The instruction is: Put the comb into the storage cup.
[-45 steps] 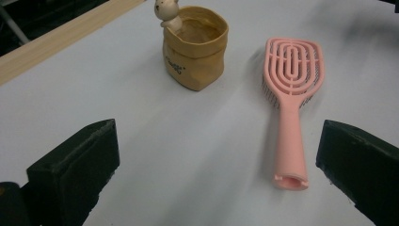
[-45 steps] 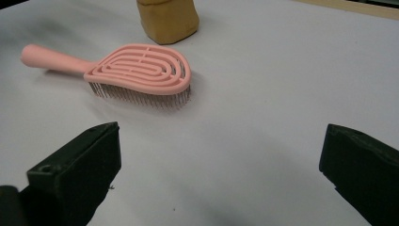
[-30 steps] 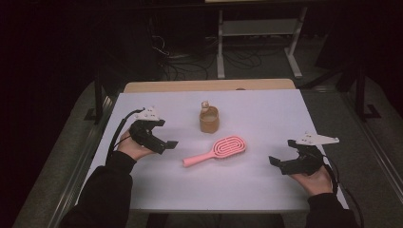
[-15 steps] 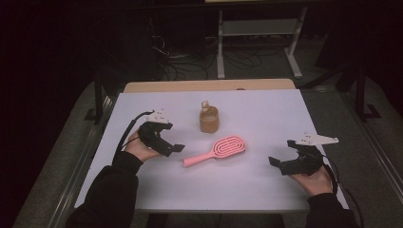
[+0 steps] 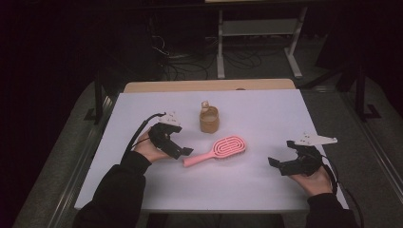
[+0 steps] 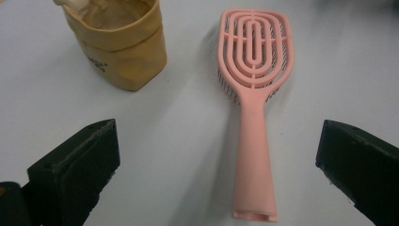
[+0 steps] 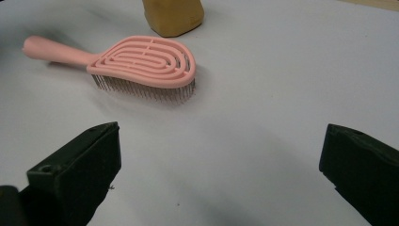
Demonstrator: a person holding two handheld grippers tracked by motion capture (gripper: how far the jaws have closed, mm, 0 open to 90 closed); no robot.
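A pink hairbrush lies bristles down on the white table, its handle toward the left. Behind it stands a small tan paper pouch, upright and open at the top. My left gripper is open just left of the handle's end; in the left gripper view its jaws stand wide with the handle between them, untouched. My right gripper is open at the right of the table, well clear of the brush head, with nothing between its jaws.
The white table top sits on a wooden board that shows at the far edge. Beyond the table are a dark floor with loose cables and a metal stand.
My left gripper has moved right toward the brush handle's end. The right gripper, brush and pouch have stayed put.
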